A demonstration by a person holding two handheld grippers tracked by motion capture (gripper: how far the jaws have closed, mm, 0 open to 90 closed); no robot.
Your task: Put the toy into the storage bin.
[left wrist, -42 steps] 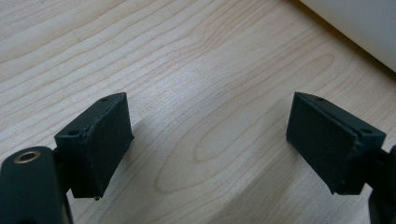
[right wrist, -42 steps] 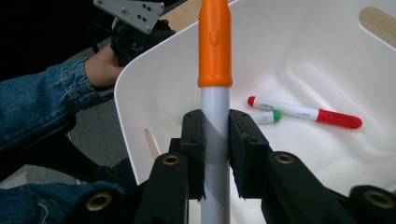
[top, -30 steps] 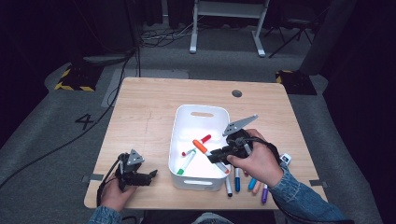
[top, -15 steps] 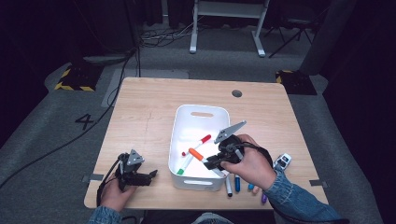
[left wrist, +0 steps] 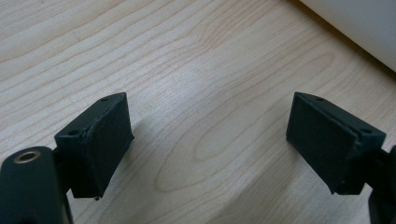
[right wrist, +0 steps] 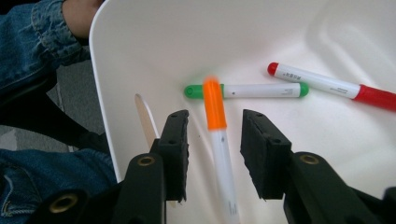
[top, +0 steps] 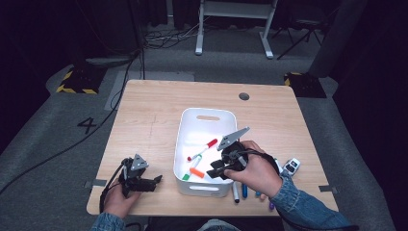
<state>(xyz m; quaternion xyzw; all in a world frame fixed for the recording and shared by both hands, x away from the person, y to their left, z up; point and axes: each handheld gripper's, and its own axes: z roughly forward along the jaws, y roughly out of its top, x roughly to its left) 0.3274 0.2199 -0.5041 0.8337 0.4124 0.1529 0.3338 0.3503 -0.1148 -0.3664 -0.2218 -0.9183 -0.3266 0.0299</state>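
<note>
A white bin point(top: 207, 115) stands mid-table. My right gripper point(top: 215, 172) reaches into its near end, and in the right gripper view it point(right wrist: 215, 119) is open. An orange-capped marker point(right wrist: 215, 105) lies between the jaws with a gap on each side, its cap slightly blurred. The same marker point(top: 196, 172) rests on the bin floor, across a green-capped marker point(right wrist: 243, 90). A red-capped marker point(right wrist: 327, 84) lies farther in. My left gripper point(top: 156, 179) rests on the wood left of the bin, open point(left wrist: 205, 116) and empty.
Several loose markers point(top: 235, 192) lie on the table just right of the bin, under the right hand. A small white object point(top: 291, 166) sits near the right edge. A cable hole point(top: 244, 96) is at the back of the table.
The right gripper and the orange marker moved from the bin's middle toward its near end. The left gripper stayed still.
</note>
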